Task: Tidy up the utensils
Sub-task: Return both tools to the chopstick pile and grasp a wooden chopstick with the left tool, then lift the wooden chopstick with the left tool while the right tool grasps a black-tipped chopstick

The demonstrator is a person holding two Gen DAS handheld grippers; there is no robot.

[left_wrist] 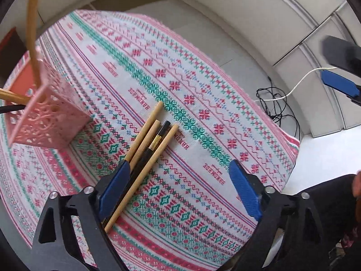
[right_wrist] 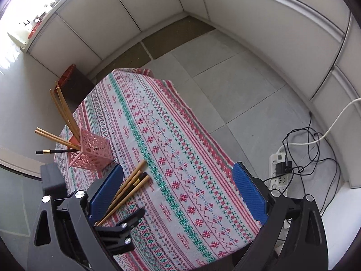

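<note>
Several chopsticks (left_wrist: 155, 144) lie together on the patterned tablecloth (left_wrist: 203, 103): three bamboo ones and a black one with a gold band (left_wrist: 155, 141). My left gripper (left_wrist: 180, 185) is open just above the cloth, its left finger beside their near ends. A pink lattice holder (left_wrist: 45, 122) stands to the left with several chopsticks leaning out of it. In the right wrist view the same loose chopsticks (right_wrist: 130, 187) and holder (right_wrist: 92, 151) show. My right gripper (right_wrist: 178, 192) is open and empty, higher above the table.
The table's far and right edges drop to a tiled floor. A power strip (right_wrist: 279, 169) with tangled cables lies on the floor at right. White cabinets line the walls. A dark stool with a red top (right_wrist: 72, 81) stands beyond the table.
</note>
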